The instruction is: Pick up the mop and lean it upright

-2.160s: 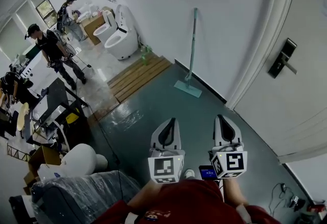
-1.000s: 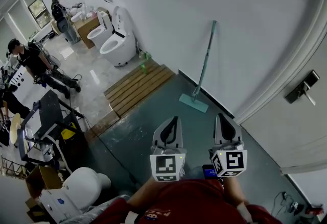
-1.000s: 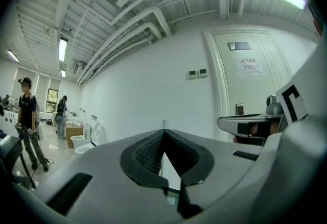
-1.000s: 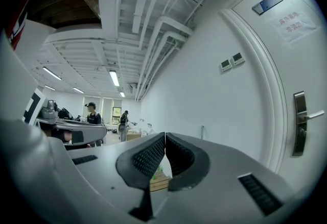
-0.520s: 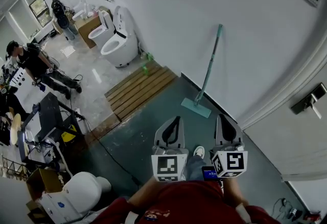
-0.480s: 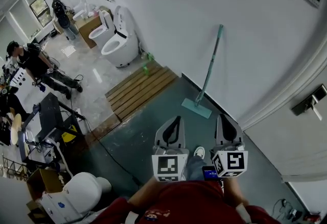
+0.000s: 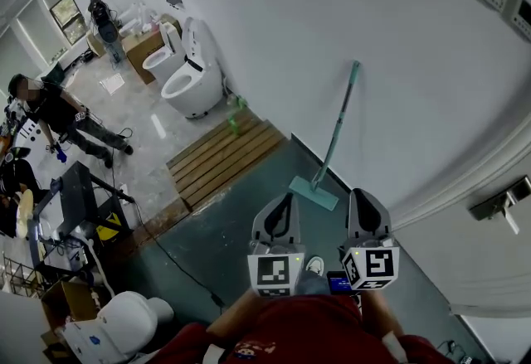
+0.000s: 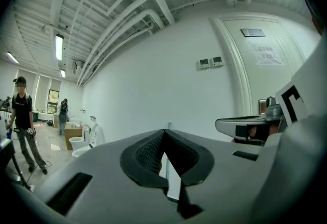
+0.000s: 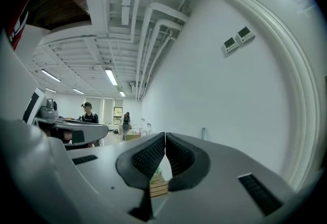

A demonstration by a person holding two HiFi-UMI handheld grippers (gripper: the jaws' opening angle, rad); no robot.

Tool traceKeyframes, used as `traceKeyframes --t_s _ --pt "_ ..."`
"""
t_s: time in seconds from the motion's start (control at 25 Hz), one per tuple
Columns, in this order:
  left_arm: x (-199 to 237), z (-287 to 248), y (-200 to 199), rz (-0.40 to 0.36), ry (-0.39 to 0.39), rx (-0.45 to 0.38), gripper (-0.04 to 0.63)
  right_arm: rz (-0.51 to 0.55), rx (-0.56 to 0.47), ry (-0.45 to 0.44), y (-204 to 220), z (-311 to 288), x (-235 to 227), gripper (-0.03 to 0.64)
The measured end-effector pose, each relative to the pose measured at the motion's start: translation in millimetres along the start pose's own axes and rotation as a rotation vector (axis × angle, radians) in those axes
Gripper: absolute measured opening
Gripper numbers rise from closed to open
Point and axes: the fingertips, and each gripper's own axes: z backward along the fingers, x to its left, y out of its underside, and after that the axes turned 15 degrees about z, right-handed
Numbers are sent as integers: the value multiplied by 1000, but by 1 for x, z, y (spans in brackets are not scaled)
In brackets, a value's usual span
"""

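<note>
The teal mop (image 7: 335, 132) stands upright, its handle leaning on the white wall and its flat head (image 7: 314, 193) on the dark floor. In the head view my left gripper (image 7: 284, 198) and right gripper (image 7: 358, 195) are held side by side, level, pointing at the wall just short of the mop head. Both are shut with nothing between the jaws. In the left gripper view the left gripper (image 8: 164, 131) has its pads together. The right gripper (image 9: 165, 134) shows the same, with the mop handle's top (image 9: 203, 131) just beyond it.
A wooden slat platform (image 7: 220, 157) lies left of the mop, with two white toilets (image 7: 187, 72) behind it. A door with a handle (image 7: 498, 209) is at the right. A person (image 7: 58, 118) stands far left among equipment, and a black cable (image 7: 178, 263) crosses the floor.
The view has advanced toward the wall; the mop head now sits closer in front of both grippers. The jaws stay shut and empty.
</note>
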Motion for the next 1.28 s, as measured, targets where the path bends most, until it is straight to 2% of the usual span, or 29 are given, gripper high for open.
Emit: traceKeyframes --t_s 0.16,0.64,0.92,1.28 --pt "-18 -43 -8 25 9 -35 14 -9 -8 0 8 -24 -37 20" --pt "-57 -139 -4 24 7 -46 14 -36 -28 -4 27 -79 -126 19" --pt "-50 -159 1 13 -9 -44 14 -52 -28 -5 39 -95 -135 19" --pt "-35 -205 3 24 30 -37 14 -27 -8 24 48 -137 -147 20"
